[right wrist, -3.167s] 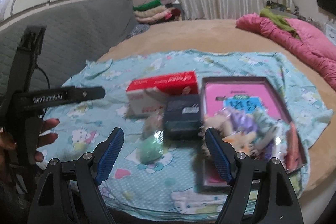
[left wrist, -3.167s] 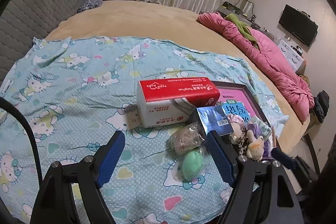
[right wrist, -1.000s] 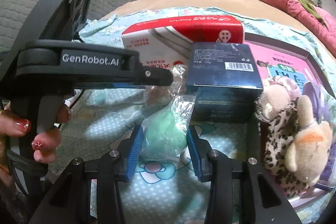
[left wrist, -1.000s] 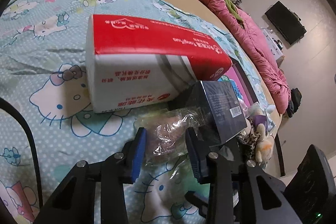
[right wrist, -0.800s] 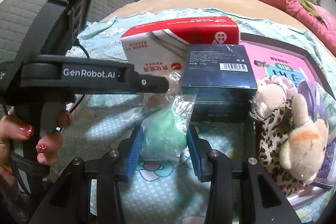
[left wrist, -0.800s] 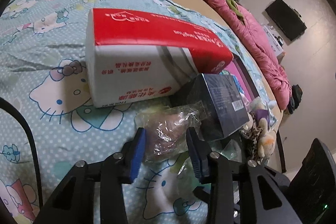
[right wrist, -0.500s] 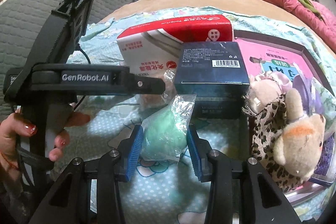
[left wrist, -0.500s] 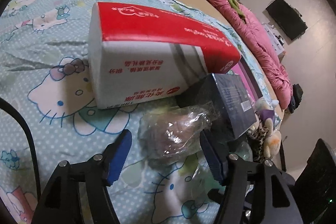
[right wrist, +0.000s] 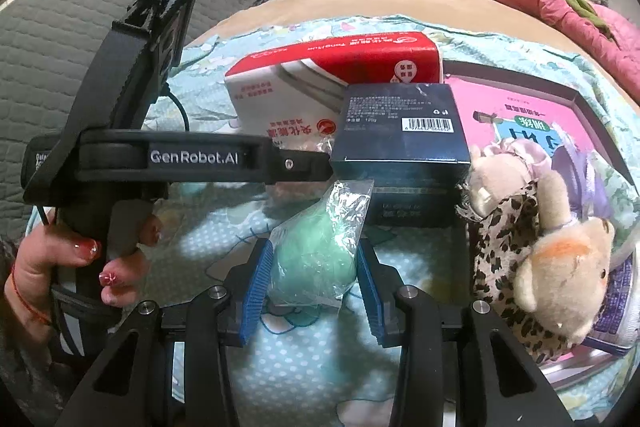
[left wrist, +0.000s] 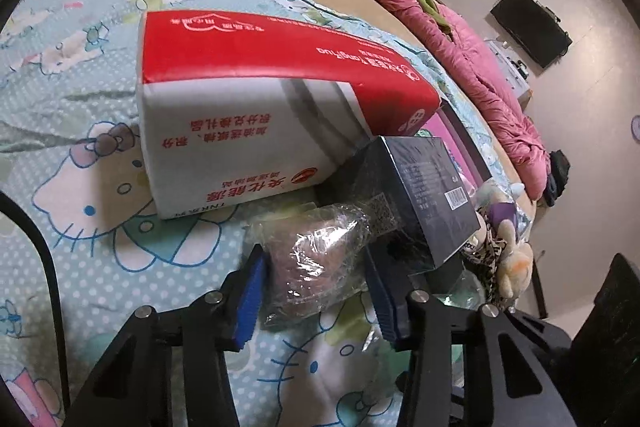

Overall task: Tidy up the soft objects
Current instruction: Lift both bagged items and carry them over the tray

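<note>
A brownish soft ball in a clear plastic bag lies on the Hello Kitty sheet. My left gripper is shut on it, both blue pads against the bag. A green soft ball in a clear bag is held between the pads of my right gripper, which is shut on it. The left gripper's black body crosses the right wrist view just left of the green ball. Plush toys lie on the pink tray to the right.
A red and white tissue pack and a dark blue box stand right behind the two bagged balls. A pink duvet lies at the far right of the bed. A grey headboard is on the left.
My left gripper opened briefly around the brown bagged ball half a second ago and has closed on it again. My right gripper has stayed shut on the green ball.
</note>
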A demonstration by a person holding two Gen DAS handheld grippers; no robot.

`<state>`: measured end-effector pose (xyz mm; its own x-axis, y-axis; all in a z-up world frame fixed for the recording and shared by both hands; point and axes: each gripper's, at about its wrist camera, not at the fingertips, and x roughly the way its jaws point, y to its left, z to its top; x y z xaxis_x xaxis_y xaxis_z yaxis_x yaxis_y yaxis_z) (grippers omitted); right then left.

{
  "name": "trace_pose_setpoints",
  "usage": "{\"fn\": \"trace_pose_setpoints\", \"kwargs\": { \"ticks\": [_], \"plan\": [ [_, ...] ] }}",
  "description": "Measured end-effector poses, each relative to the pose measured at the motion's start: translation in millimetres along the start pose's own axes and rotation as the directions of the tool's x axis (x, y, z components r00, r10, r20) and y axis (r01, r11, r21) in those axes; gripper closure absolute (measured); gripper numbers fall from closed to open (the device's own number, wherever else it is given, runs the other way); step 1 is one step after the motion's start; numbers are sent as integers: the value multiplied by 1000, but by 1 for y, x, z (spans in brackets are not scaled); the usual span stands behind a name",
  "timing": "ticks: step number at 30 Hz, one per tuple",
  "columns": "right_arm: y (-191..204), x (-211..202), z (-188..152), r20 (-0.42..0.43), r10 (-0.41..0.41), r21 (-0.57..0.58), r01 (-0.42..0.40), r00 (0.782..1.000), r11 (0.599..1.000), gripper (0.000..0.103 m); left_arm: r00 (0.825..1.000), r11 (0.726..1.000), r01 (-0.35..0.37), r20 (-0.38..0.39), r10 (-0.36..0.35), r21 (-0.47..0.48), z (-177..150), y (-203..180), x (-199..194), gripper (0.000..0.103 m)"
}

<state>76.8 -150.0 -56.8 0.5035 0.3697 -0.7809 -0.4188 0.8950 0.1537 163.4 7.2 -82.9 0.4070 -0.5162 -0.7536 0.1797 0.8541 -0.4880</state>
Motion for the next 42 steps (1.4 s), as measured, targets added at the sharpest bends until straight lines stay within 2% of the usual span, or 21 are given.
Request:
{"fn": "trace_pose_setpoints", "kwargs": {
  "ticks": [5, 11, 17, 28, 35, 42],
  "plan": [
    [2, -12, 2, 33, 1, -9, -1, 999, 1000, 59, 995, 995, -94, 22, 94, 36, -8, -9, -17, 59],
    [3, -30, 7, 83, 12, -7, -11, 997, 1000, 59, 987, 987, -153, 58, 150, 54, -16, -19, -43, 59],
    [2, -49, 11, 139, 12, -9, -11, 990, 1000, 59, 979, 982, -180, 109, 172, 65, -16, -37, -70, 59],
    [-28, -99, 16, 252, -40, 62, 25, 967, 998, 59, 973, 974, -191, 155, 171, 120, -5, -84, -89, 59],
    [-66, -133, 14, 317, -99, 149, 53, 943, 987, 59, 979, 967, -173, 143, 148, 185, -1, -124, -80, 59],
    [-115, -163, 3, 353, -200, 263, 108, 914, 959, 59, 985, 954, -149, 119, 122, 260, 0, -165, -62, 59]
  ]
}}
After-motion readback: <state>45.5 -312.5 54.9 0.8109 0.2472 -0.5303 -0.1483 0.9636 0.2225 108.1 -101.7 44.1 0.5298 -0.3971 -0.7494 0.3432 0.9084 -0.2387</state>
